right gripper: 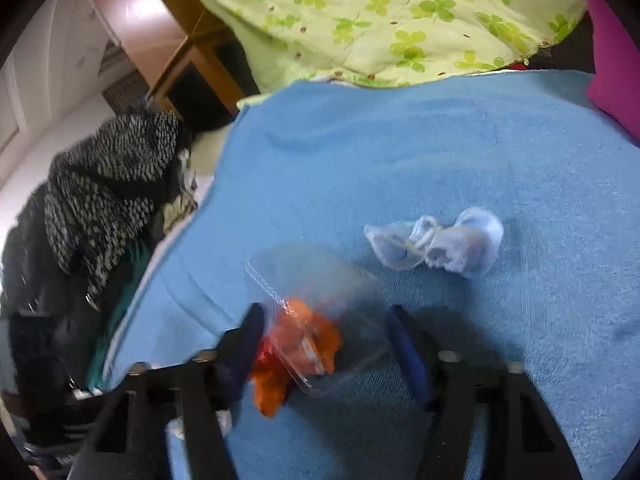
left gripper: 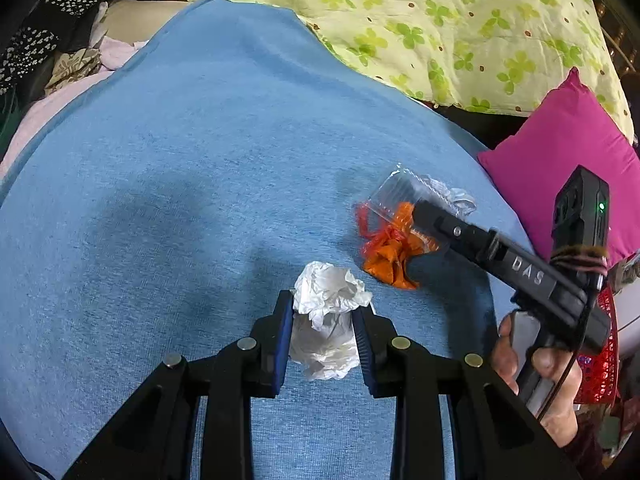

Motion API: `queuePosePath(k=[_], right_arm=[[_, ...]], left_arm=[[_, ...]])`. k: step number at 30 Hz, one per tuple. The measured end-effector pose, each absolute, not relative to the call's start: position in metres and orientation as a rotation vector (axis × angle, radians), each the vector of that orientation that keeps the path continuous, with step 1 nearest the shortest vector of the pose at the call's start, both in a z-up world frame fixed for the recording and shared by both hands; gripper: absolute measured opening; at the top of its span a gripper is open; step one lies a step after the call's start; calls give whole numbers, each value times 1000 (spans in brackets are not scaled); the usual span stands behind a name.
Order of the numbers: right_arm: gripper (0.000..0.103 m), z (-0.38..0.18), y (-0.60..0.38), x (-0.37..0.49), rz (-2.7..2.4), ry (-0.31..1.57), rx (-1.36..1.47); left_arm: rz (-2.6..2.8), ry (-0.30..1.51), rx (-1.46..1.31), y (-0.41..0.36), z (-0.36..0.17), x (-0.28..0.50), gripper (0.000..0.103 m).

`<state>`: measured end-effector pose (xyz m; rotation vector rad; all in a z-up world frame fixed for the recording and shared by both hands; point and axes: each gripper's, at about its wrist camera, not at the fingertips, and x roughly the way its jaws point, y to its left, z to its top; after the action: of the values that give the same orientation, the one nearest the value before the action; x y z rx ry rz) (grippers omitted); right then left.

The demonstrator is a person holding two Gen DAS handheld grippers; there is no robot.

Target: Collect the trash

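Note:
A crumpled white tissue (left gripper: 326, 320) lies on the blue blanket (left gripper: 200, 184), and my left gripper (left gripper: 322, 314) is shut on it, both blue pads against its sides. A clear plastic bag with orange trash (left gripper: 394, 240) lies to its right. My right gripper (right gripper: 326, 344) is open around that clear bag with orange trash (right gripper: 304, 344), its fingers wide on either side. It shows as a black arm (left gripper: 500, 252) in the left wrist view. A crumpled clear wrapper (right gripper: 436, 244) lies beyond on the blanket (right gripper: 440, 152).
A green clover-print quilt (left gripper: 440, 20) lies at the back. A magenta pillow (left gripper: 560, 152) is at the right. Dark patterned clothes (right gripper: 104, 192) pile at the left edge. A red mesh basket (left gripper: 600, 364) sits low at the right.

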<state>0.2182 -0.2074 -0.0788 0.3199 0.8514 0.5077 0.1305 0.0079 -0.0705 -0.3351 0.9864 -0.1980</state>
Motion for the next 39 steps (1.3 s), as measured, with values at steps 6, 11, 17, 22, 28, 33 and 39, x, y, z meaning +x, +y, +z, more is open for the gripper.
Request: queuePosePath(k=[6, 11, 17, 22, 28, 33, 39], right_arm=[[61, -66, -214, 205, 490, 810, 328], [61, -42, -233, 182, 481, 751, 374], [60, -12, -251, 143, 451, 690, 360], [60, 2, -260, 111, 442, 660, 342], [60, 5, -273, 73, 386, 659, 310], [60, 10, -282, 46, 319, 637, 273], [60, -14, -277, 54, 199, 734, 143]], left_arm=[[-173, 987, -357, 15, -70, 130, 31], [-169, 953, -346, 17, -61, 123, 31], [-180, 894, -271, 5, -47, 107, 31], [-193, 866, -217, -9, -40, 98, 31], [-195, 814, -116, -24, -31, 83, 31], [-211, 803, -76, -34, -28, 76, 31], [-280, 831, -35, -53, -34, 68, 31]])
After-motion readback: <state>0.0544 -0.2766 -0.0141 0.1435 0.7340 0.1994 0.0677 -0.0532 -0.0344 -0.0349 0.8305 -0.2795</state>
